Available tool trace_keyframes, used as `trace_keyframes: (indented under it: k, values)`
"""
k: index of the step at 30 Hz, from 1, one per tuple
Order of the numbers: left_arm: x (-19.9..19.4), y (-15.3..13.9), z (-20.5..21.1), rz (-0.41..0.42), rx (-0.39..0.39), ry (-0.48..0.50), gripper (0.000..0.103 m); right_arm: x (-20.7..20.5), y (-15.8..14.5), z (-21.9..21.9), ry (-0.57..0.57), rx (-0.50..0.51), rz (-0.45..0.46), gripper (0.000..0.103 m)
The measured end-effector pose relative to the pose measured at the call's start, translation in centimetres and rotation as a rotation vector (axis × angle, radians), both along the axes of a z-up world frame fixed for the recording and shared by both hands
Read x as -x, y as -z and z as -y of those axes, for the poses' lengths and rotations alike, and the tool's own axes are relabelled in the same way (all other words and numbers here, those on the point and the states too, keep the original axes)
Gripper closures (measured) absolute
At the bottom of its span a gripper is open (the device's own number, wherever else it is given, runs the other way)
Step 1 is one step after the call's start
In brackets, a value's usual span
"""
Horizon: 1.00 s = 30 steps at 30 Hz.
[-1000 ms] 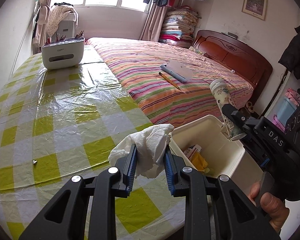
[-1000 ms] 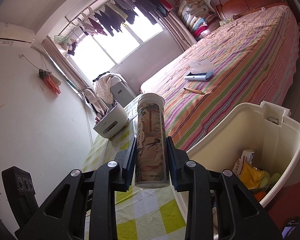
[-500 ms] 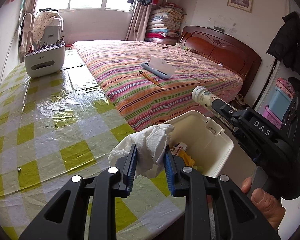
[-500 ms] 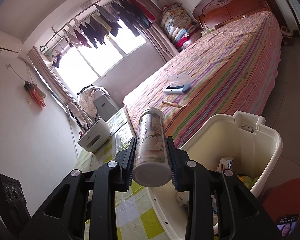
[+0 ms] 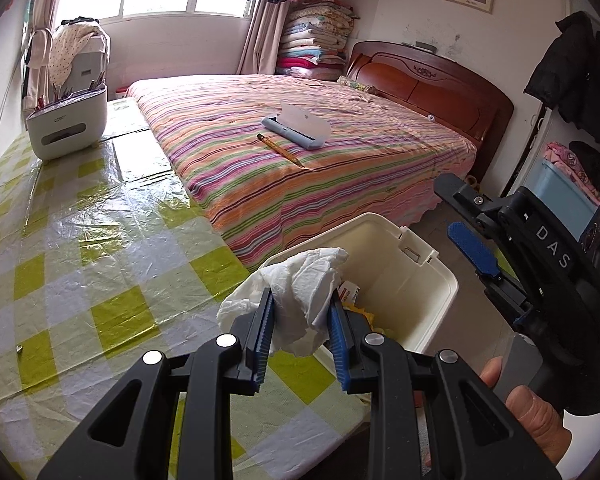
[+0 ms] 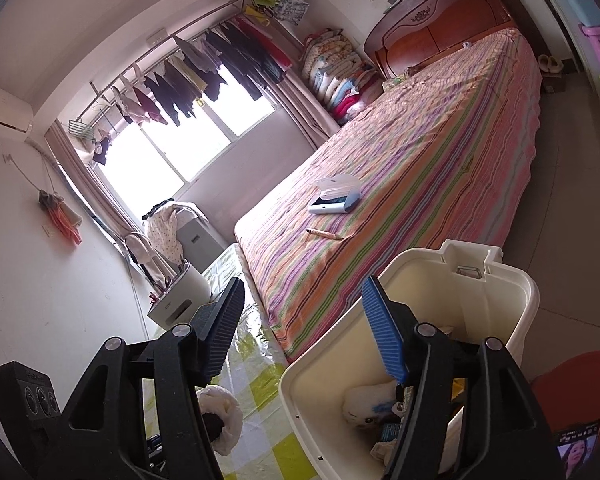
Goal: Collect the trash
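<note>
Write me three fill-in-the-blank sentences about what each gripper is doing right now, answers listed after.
1. The left gripper is shut on a crumpled white ____.
2. The right gripper is ____, with nothing between its blue pads.
3. The tissue hangs by the rim of the cream-coloured ____, which already holds trash.

Missing words: tissue; open; bin

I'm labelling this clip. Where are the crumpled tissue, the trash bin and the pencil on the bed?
crumpled tissue (image 5: 300, 292), left wrist view, on its bunched middle.
trash bin (image 5: 416, 280), left wrist view, on its bare inner wall.
pencil (image 5: 280, 150), left wrist view, on mid-shaft.
</note>
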State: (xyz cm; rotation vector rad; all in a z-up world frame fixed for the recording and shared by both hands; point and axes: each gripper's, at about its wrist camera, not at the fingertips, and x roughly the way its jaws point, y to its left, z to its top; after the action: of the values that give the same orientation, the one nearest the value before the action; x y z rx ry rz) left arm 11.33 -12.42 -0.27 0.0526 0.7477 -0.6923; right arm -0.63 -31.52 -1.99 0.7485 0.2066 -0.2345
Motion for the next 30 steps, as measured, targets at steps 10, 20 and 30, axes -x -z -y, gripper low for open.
trace_keyframes:
  k: [10, 20, 30]
  values:
    - [-1.9, 1.0, 3.7, -0.049, -0.017, 0.036, 0.075, 2.5, 0.2, 1.3, 0.088, -0.046, 0.097, 0.035]
    - [-1.9, 1.1, 5.2, -0.017, -0.030, 0.019, 0.027, 4.6, 0.7, 2.2, 0.127, -0.070, 0.163, 0.030]
    - [3.0, 0.5, -3.6, 0.147, -0.169, -0.280, 0.026, 7.0, 0.1, -1.5, -0.001, 0.105, 0.078, 0.020]
